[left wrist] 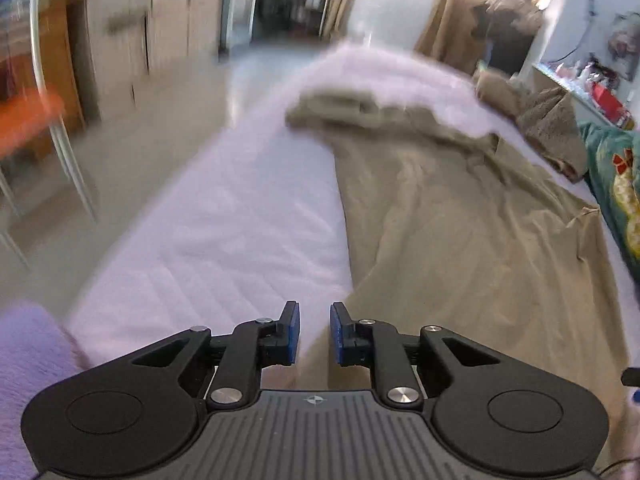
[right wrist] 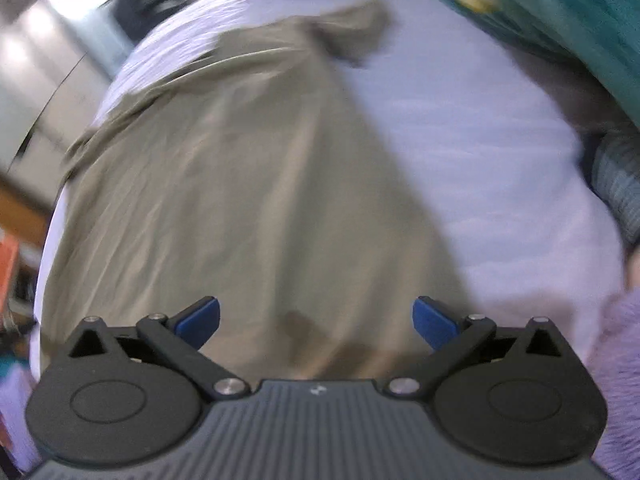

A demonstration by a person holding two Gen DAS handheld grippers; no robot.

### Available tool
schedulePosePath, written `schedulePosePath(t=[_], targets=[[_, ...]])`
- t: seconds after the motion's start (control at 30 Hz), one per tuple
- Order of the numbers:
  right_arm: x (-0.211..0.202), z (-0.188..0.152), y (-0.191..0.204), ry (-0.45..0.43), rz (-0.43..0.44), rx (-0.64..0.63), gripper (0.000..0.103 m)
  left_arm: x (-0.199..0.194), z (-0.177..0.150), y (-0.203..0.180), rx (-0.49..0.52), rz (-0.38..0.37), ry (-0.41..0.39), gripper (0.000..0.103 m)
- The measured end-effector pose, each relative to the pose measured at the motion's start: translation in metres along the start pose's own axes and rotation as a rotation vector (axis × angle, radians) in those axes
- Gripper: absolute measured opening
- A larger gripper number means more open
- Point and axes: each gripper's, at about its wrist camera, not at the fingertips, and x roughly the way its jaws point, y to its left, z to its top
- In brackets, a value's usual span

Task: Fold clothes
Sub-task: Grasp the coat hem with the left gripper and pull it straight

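Note:
A large khaki garment [left wrist: 460, 216] lies spread and wrinkled on a pale lilac mattress [left wrist: 224, 220]; it also fills the middle of the right wrist view as the same khaki garment [right wrist: 240, 184]. My left gripper [left wrist: 315, 330] hovers over the garment's near left edge, its blue pads a small gap apart with nothing between them. My right gripper [right wrist: 316, 318] hangs above the garment's near end, jaws spread wide and empty. A folded khaki piece [left wrist: 336, 108] sits at the far end of the mattress. Both views are blurred.
A teal patterned fabric [left wrist: 616, 188] lies at the bed's right side, with a brown fuzzy blanket [left wrist: 548, 124] behind it. An orange chair [left wrist: 28, 120] stands on the floor to the left. A person's lilac sleeve [left wrist: 28, 380] shows at the lower left, and the lilac sleeve [right wrist: 620, 360] at the right.

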Motion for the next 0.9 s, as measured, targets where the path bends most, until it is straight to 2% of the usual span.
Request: schedulePosePath(t=[0.03, 0.1, 0.2, 0.27, 0.33, 0.4, 0.47, 0.53, 0.63, 0.67, 0.7, 0.73, 0.77, 0.8, 0.83, 0.87, 0.9], targets=[[0.004, 0.004, -0.013, 0.045, 0.003, 0.018, 0.103, 0.006, -0.001, 0.000, -0.013, -0.005, 0.042, 0.022], [0.012, 0.005, -0.029, 0.157, -0.022, 0.003, 0.103, 0.009, -0.010, 0.003, -0.021, -0.017, 0.119, 0.029], [0.017, -0.003, -0.028, 0.241, -0.074, -0.066, 0.103, -0.004, -0.033, 0.008, 0.015, -0.033, 0.184, 0.044], [0.022, -0.007, -0.023, 0.276, -0.113, -0.116, 0.103, -0.011, -0.046, 0.015, 0.037, -0.037, 0.225, 0.049], [0.030, -0.010, -0.020, 0.311, -0.160, -0.152, 0.103, -0.013, -0.058, 0.012, 0.083, -0.040, 0.240, 0.056], [0.044, -0.013, -0.026, 0.369, -0.178, -0.138, 0.103, -0.013, -0.070, 0.008, 0.136, -0.037, 0.240, 0.067], [0.044, -0.015, -0.025, 0.373, -0.186, -0.148, 0.103, -0.015, -0.077, 0.000, 0.181, -0.039, 0.239, 0.071], [0.044, -0.017, -0.023, 0.375, -0.194, -0.159, 0.103, -0.016, -0.081, -0.006, 0.197, -0.064, 0.247, 0.071], [0.050, -0.016, -0.018, 0.417, -0.226, -0.170, 0.103, -0.015, -0.085, -0.010, 0.213, -0.061, 0.218, 0.072], [0.053, -0.015, -0.015, 0.438, -0.239, -0.178, 0.103, -0.016, -0.086, -0.009, 0.202, -0.065, 0.204, 0.068], [0.054, -0.015, -0.011, 0.446, -0.242, -0.195, 0.103, -0.019, -0.086, -0.006, 0.187, -0.071, 0.187, 0.056], [0.054, -0.015, -0.007, 0.455, -0.245, -0.213, 0.098, -0.021, -0.086, -0.004, 0.172, -0.077, 0.170, 0.047], [0.054, -0.015, -0.004, 0.463, -0.247, -0.231, 0.089, -0.024, -0.086, -0.001, 0.151, -0.093, 0.158, 0.026], [0.051, -0.016, 0.001, 0.466, -0.241, -0.254, 0.069, -0.026, -0.084, 0.003, 0.126, -0.123, 0.157, 0.010], [0.047, -0.016, 0.005, 0.469, -0.224, -0.278, 0.055, -0.027, -0.085, 0.004, 0.117, -0.145, 0.158, 0.008], [0.042, -0.016, 0.009, 0.477, -0.209, -0.305, 0.021, -0.028, -0.086, 0.003, 0.125, -0.156, 0.157, 0.006], [0.040, -0.018, 0.011, 0.489, -0.211, -0.333, 0.006, -0.029, -0.088, 0.000, 0.137, -0.167, 0.157, 0.006]])
